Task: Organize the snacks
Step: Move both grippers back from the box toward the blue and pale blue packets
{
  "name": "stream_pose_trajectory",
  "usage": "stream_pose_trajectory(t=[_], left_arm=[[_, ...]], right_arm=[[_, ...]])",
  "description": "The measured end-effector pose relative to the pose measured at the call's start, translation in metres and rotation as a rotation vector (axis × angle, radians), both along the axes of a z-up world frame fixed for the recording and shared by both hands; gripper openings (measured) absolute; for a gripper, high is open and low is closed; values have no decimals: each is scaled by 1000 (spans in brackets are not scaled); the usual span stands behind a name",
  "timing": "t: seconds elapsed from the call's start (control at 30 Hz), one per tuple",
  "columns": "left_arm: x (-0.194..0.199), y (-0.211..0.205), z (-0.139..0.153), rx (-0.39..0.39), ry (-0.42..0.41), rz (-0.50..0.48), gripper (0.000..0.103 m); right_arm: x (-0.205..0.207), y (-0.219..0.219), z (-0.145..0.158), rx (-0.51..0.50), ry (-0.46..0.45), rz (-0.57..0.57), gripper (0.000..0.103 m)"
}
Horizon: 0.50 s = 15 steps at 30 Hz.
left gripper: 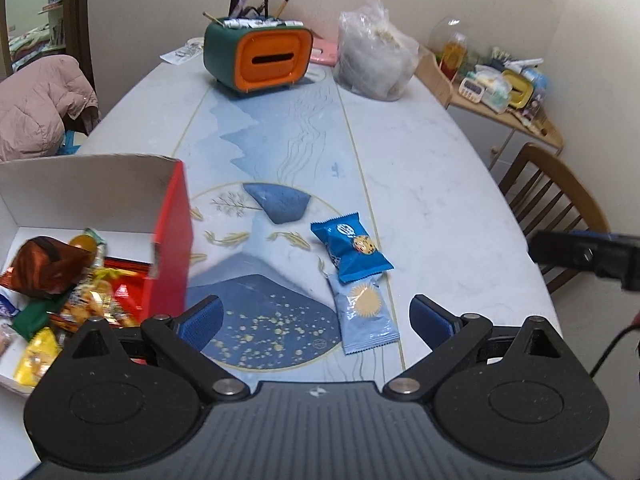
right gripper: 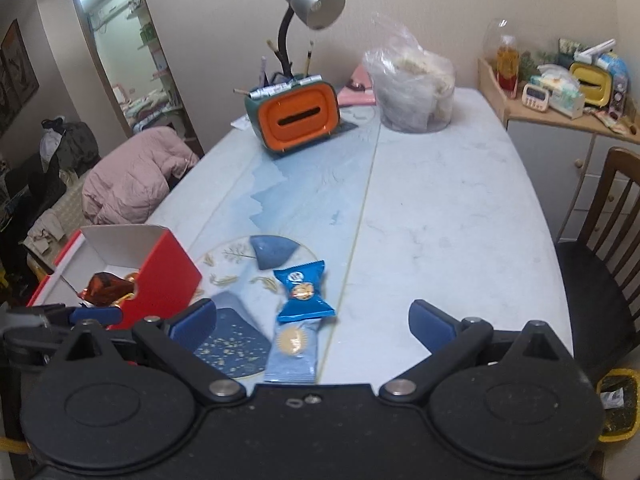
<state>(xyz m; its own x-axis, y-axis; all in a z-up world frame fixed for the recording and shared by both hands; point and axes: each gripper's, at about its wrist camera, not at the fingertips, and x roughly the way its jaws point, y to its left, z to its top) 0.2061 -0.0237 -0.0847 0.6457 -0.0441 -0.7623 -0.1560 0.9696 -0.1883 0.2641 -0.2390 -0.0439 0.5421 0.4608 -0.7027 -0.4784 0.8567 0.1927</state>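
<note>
I see my left hand-held gripper (left gripper: 316, 320) level above the counter (left gripper: 440, 184), blue pads spread wide with nothing between them. My right hand-held gripper (right gripper: 312, 322) sits the same way, wide open and empty. Just ahead lies the pale blue sun-printed snack packet (left gripper: 366, 318), and touching its far end is the bright blue cookie-printed snack packet (left gripper: 352, 250). To the left stands the red open-topped cardboard box (left gripper: 170, 232), already holding assorted wrapped snacks (left gripper: 72, 280). Farther back rests the green and orange tissue holder (left gripper: 260, 58).
</note>
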Motion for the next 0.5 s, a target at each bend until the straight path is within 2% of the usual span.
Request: stream_pose_trajectory(t=[0.27,0.5], left_arm=[[28,-36,-26,43,65,33,100],[47,-57,-50,98,113,76,100]], right_arm=[[59,6,-21,-28,99,59,103],[100,35,-51,-112,193,129,102]])
